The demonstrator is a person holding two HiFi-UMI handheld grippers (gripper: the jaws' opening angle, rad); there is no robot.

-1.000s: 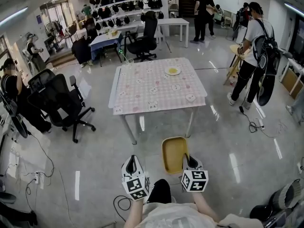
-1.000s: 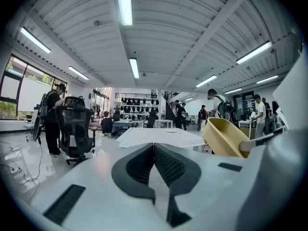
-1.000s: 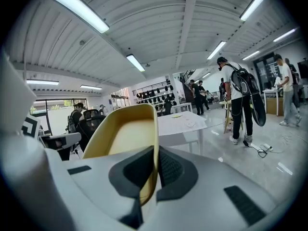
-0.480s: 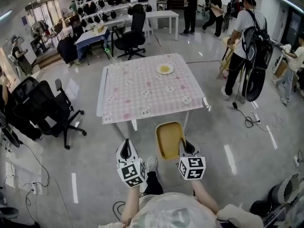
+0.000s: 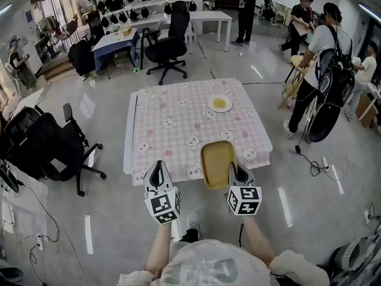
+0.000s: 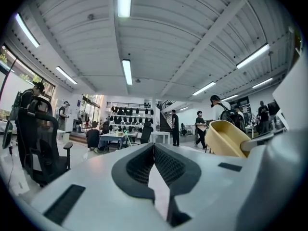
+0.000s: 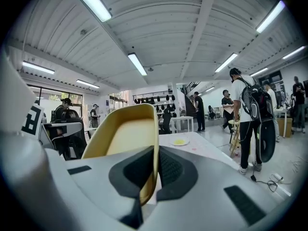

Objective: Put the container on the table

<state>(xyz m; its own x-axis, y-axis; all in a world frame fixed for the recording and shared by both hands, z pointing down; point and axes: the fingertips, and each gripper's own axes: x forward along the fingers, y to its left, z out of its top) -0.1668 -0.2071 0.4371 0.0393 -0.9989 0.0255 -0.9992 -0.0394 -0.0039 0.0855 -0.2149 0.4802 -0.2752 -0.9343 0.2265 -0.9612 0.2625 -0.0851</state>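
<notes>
The right gripper (image 7: pixel 157 153) pinches the rim of the yellow container (image 7: pixel 126 136), holding it over the near edge of the pink checked table (image 5: pixel 172 109). The left gripper (image 6: pixel 154 150), jaws together and empty, hovers at that same edge.

Left gripper (image 5: pixel 158 167) jaws together, empty; right gripper (image 5: pixel 237 170) clamped, both held forward.
</notes>
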